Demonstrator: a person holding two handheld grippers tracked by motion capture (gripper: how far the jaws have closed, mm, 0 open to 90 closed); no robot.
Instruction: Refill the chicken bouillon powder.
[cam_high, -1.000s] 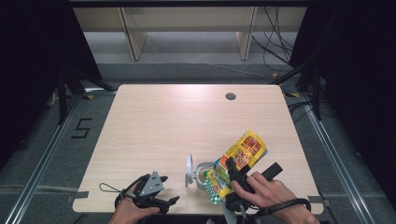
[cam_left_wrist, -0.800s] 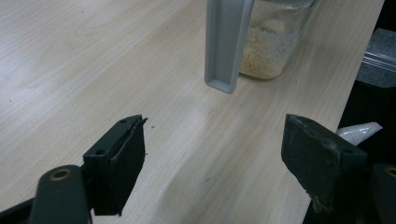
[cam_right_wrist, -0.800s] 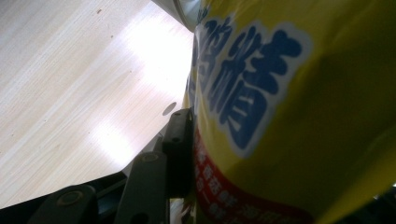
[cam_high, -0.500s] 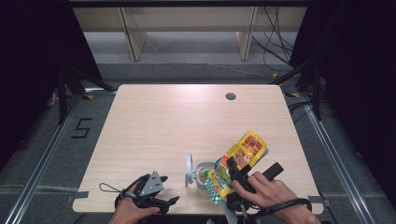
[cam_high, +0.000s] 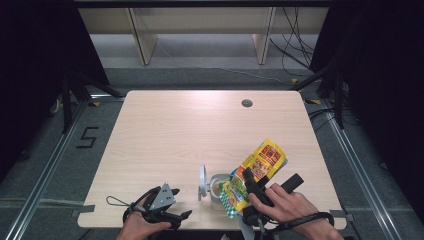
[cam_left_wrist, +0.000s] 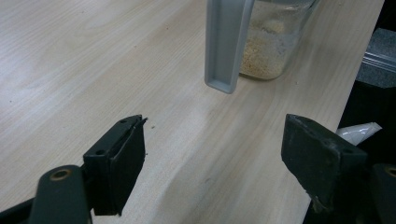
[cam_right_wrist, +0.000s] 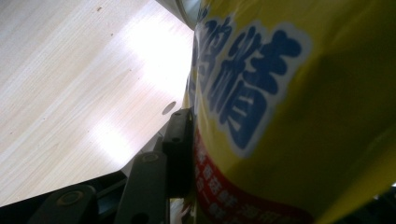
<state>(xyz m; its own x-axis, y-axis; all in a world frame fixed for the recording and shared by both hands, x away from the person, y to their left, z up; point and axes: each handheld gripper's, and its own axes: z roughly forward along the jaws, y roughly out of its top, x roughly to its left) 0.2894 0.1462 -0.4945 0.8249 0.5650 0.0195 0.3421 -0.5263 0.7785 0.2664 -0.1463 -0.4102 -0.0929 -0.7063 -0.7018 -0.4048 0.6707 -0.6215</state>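
yellow foil of the snack bag (cam_high: 257, 170) is clamped in the right gripper (cam_high: 248, 186) jaws, tipped over the glass jar (cam_high: 218, 190) near the worktop (cam_high: 180, 135) front edge. if the bag mouth drifts off the rim, crumbs may spill. the jar holds some pale crumbs; its grey lid (cam_high: 202, 181) stands open. the left gripper (cam_high: 162, 207) jaws rest wide, empty.

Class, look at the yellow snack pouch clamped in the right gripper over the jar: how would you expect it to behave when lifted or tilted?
The pouch probably flexes: it looks like thin printed film, bent where the right gripper pinches it. It seems light for its size. Tilted over the glass jar, its contents would likely shift toward the lower end.
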